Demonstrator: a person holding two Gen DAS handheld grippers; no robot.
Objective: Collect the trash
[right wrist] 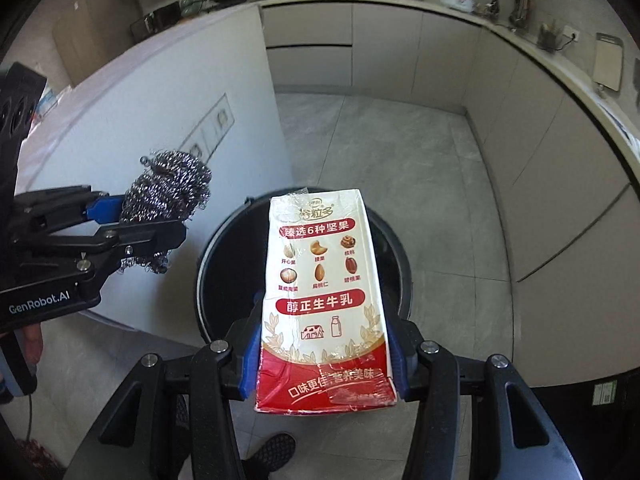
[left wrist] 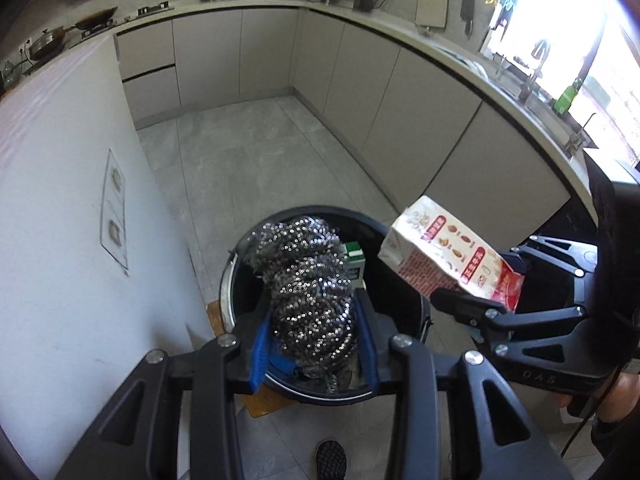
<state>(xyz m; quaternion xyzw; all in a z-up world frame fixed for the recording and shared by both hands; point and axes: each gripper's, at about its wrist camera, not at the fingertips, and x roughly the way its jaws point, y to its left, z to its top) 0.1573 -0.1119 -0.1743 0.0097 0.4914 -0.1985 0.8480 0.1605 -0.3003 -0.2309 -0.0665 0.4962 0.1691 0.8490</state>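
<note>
My left gripper (left wrist: 314, 320) is shut on a steel wool scourer (left wrist: 308, 276) and holds it over the open round black trash bin (left wrist: 236, 280). A green and white carton (left wrist: 354, 262) lies inside the bin. My right gripper (right wrist: 324, 344) is shut on a white and red milk carton (right wrist: 324, 292) and holds it above the same bin (right wrist: 212, 260). The right gripper (left wrist: 492, 284) with the milk carton (left wrist: 444, 252) shows at the right of the left wrist view. The left gripper (right wrist: 160, 216) with the scourer (right wrist: 168, 196) shows at the left of the right wrist view.
A white island wall (left wrist: 72, 208) stands close on the left of the bin. Grey cabinets (left wrist: 400, 112) run along the back and right under a counter with cookware. The floor is grey tile (left wrist: 248, 160). A shoe (left wrist: 331, 460) is below the left gripper.
</note>
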